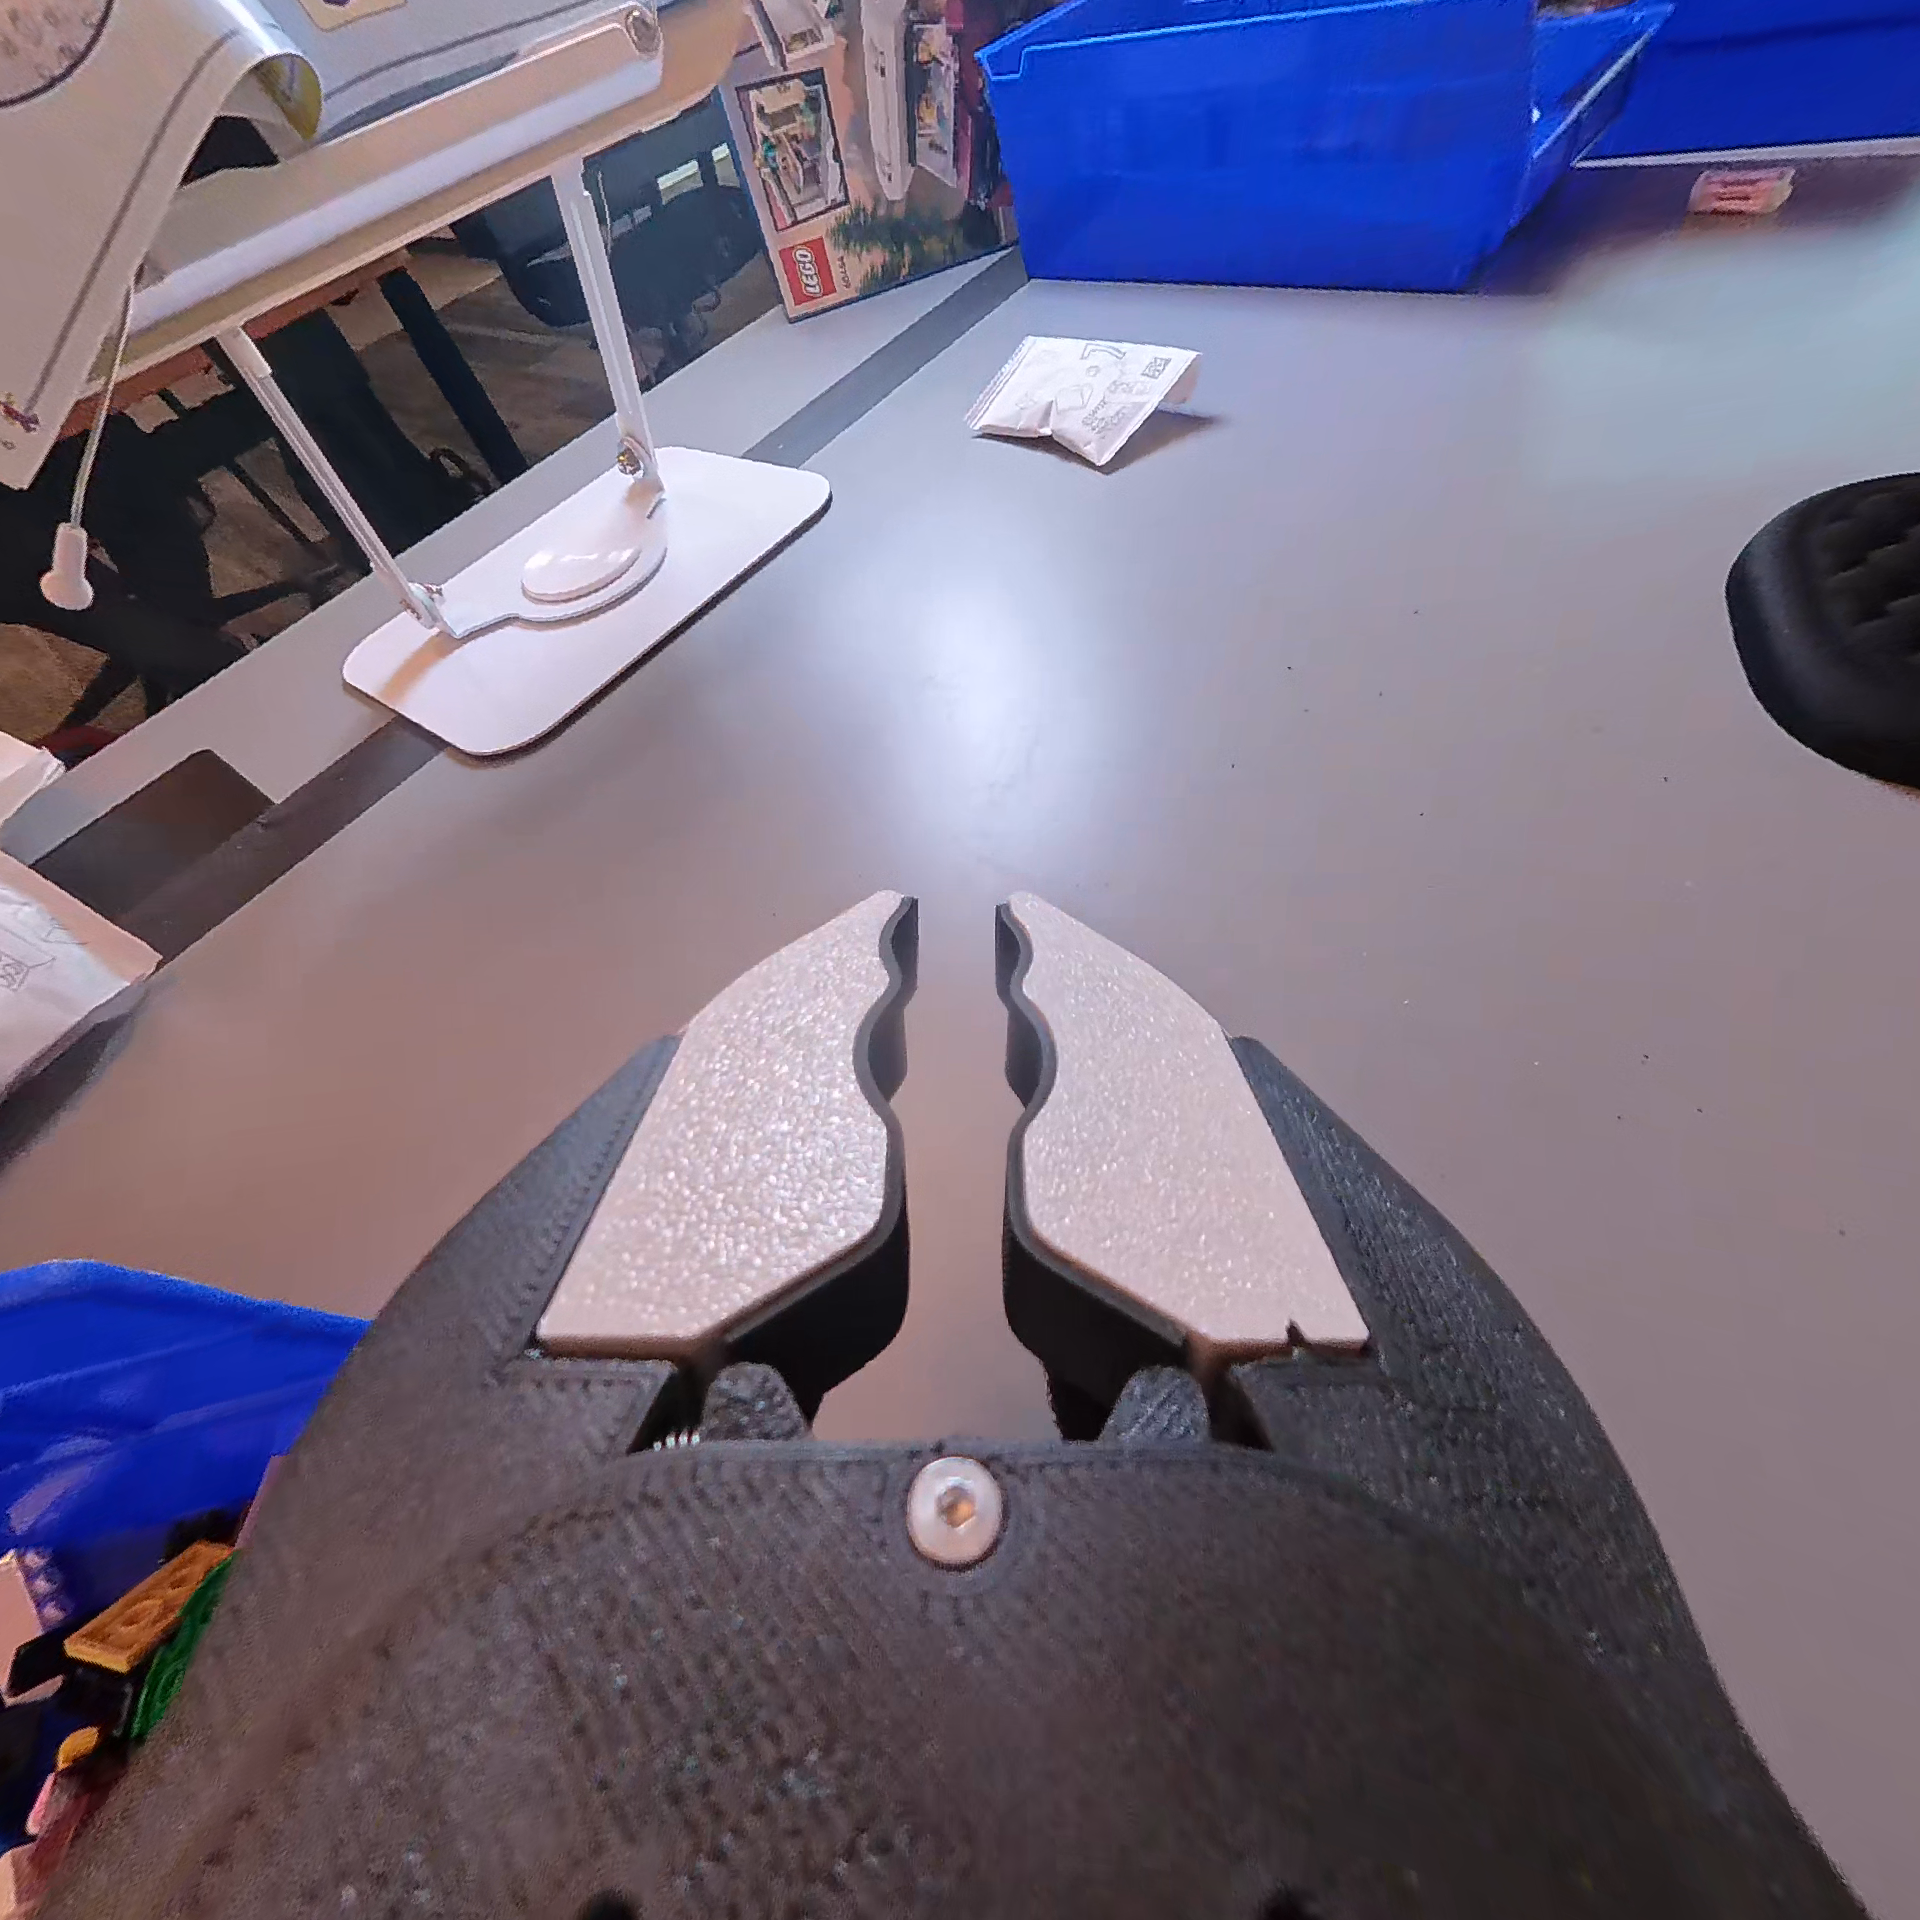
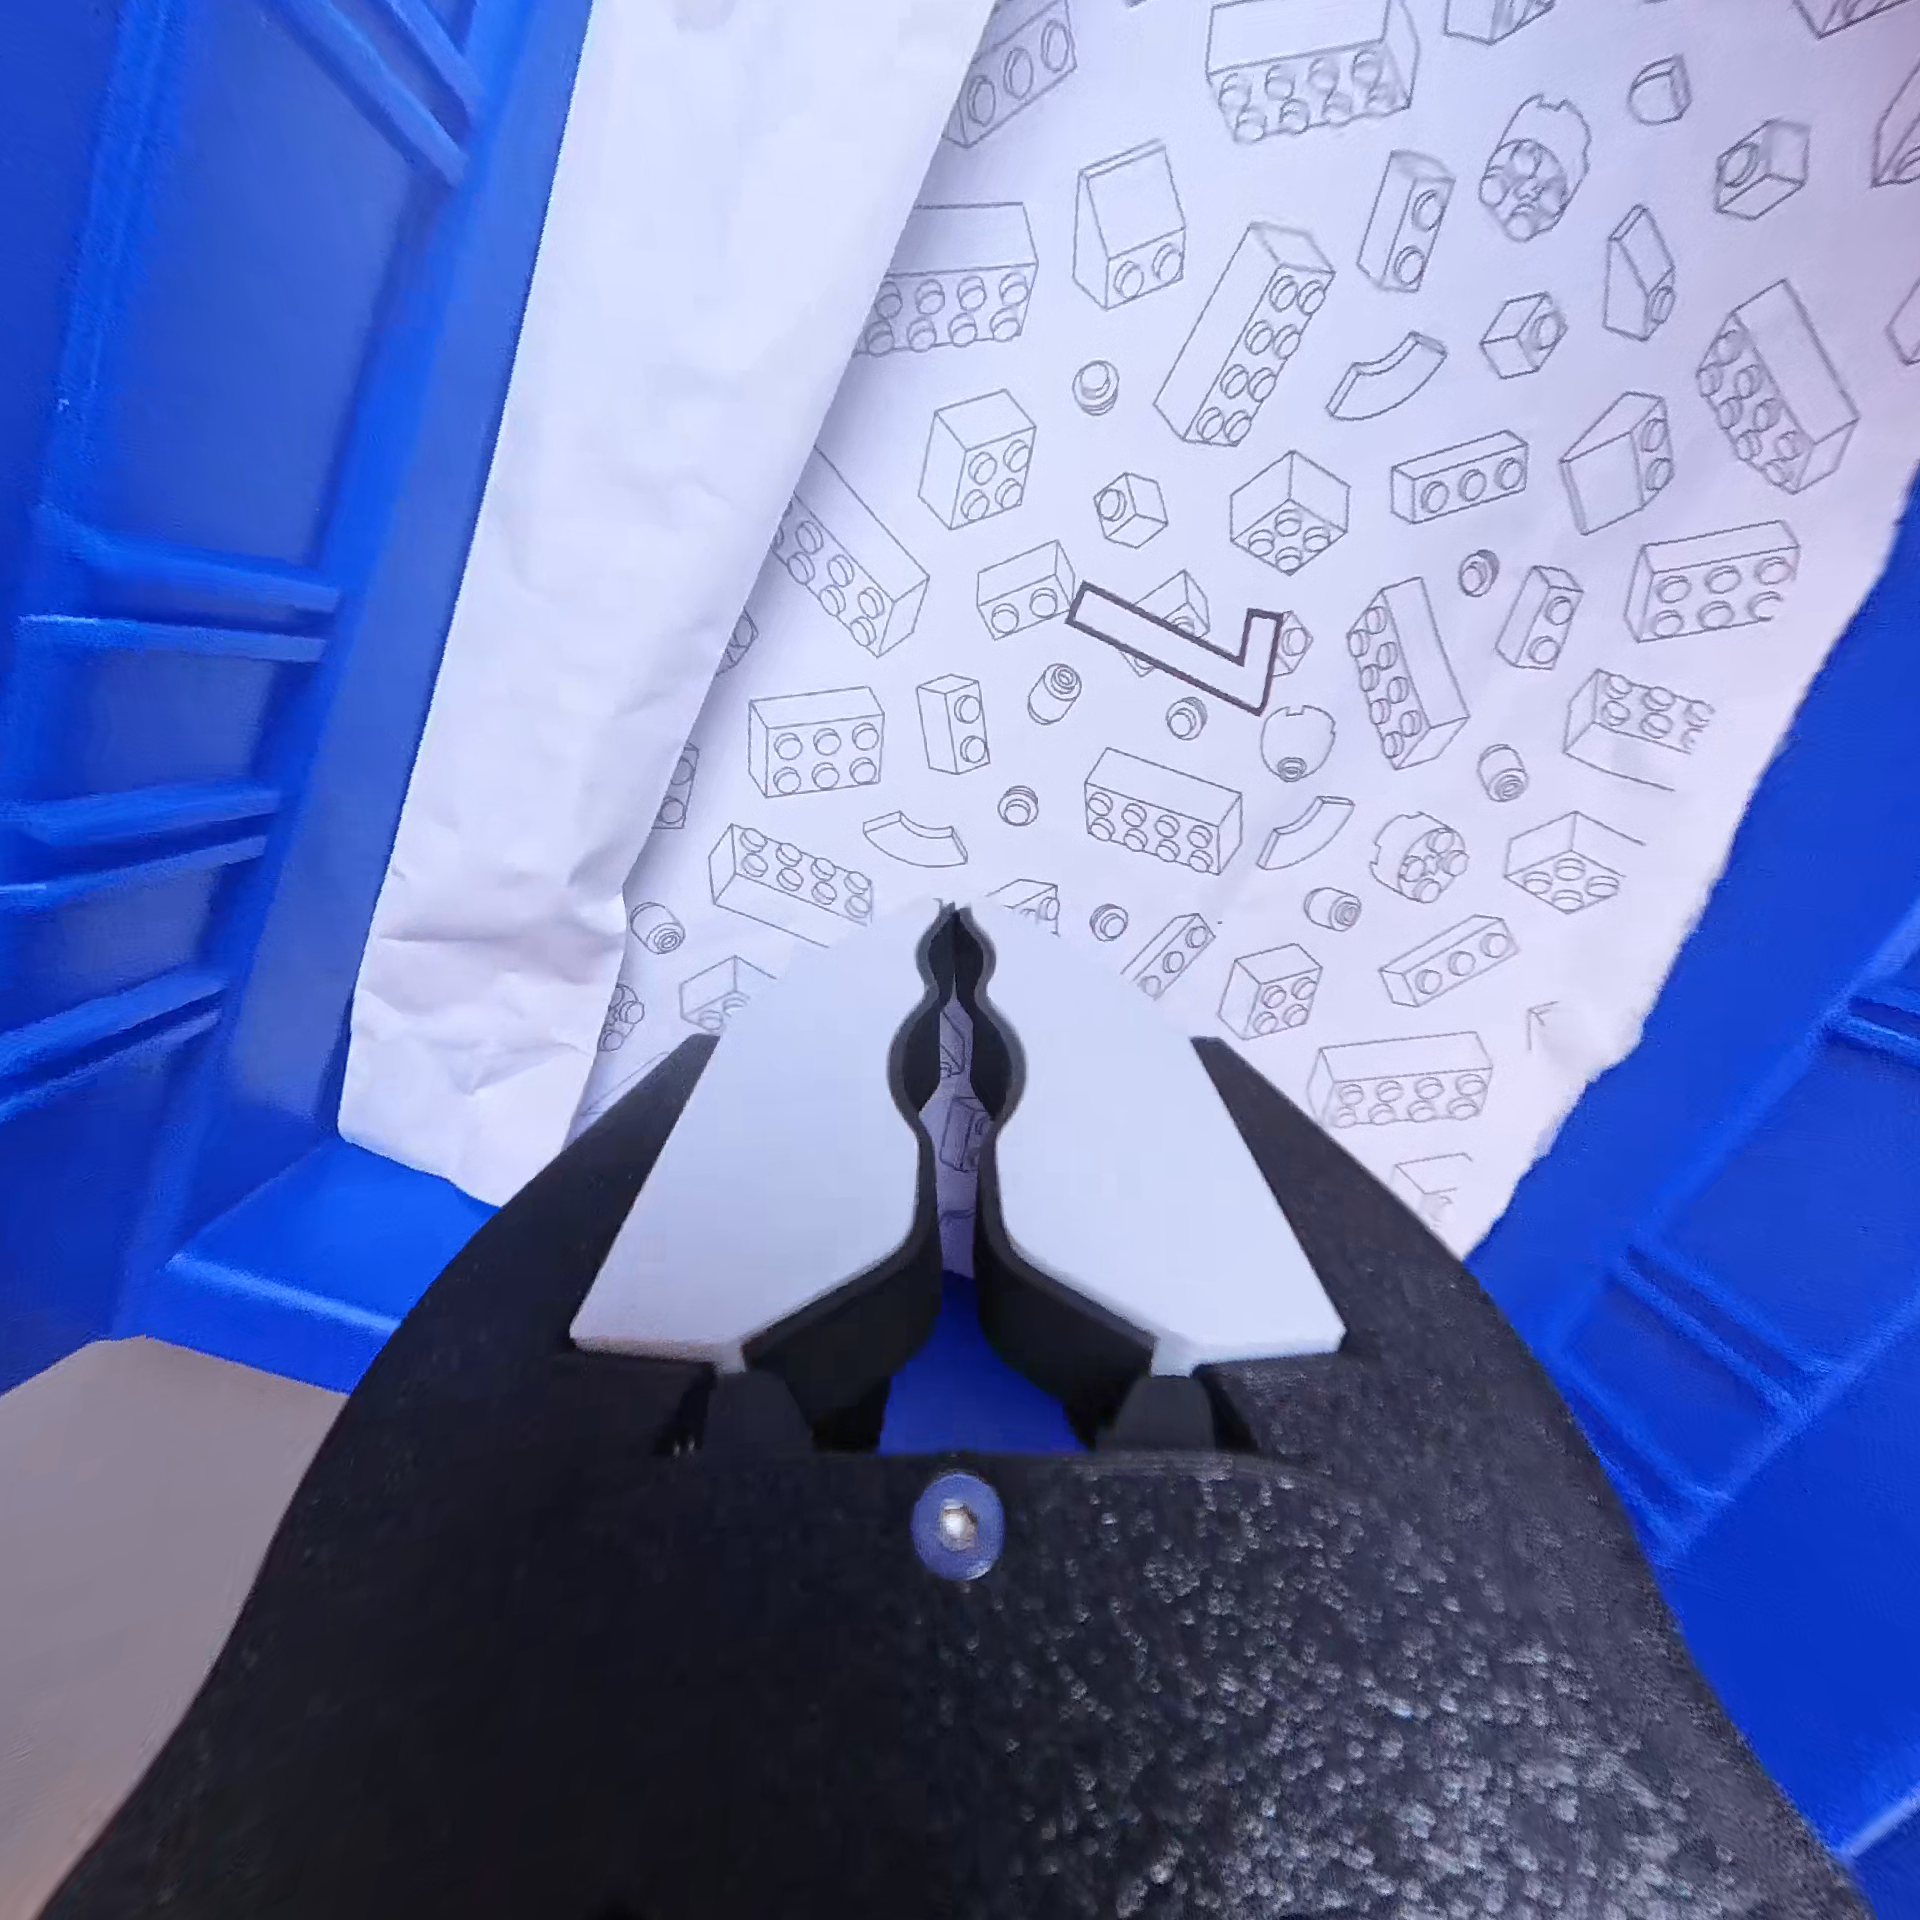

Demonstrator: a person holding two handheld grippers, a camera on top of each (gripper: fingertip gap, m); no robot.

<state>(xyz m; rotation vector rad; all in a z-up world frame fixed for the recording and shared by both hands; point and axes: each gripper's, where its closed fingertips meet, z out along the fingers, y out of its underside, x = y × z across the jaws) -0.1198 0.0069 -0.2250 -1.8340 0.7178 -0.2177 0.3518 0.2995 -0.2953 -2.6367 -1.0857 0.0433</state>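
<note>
The left gripper (image 1: 957, 914) hovers over the bare grey table (image 1: 1299, 790), fingers slightly apart with nothing between them; a white stand (image 1: 582, 613) sits far left, a small paper bag (image 1: 1091, 400) farther off. The right gripper (image 2: 957, 920) is clamped on a white printed paper bag (image 2: 1195, 468) inside a blue bin (image 2: 208, 520).

Left gripper (image 1: 957, 914) hovers over bare grey surface (image 1: 1299, 831), fingers (image 1: 810, 1091) slightly apart, nothing between them. White stand base (image 1: 623, 644) ahead-left; white packet (image 1: 1086, 400) farther off.
</note>
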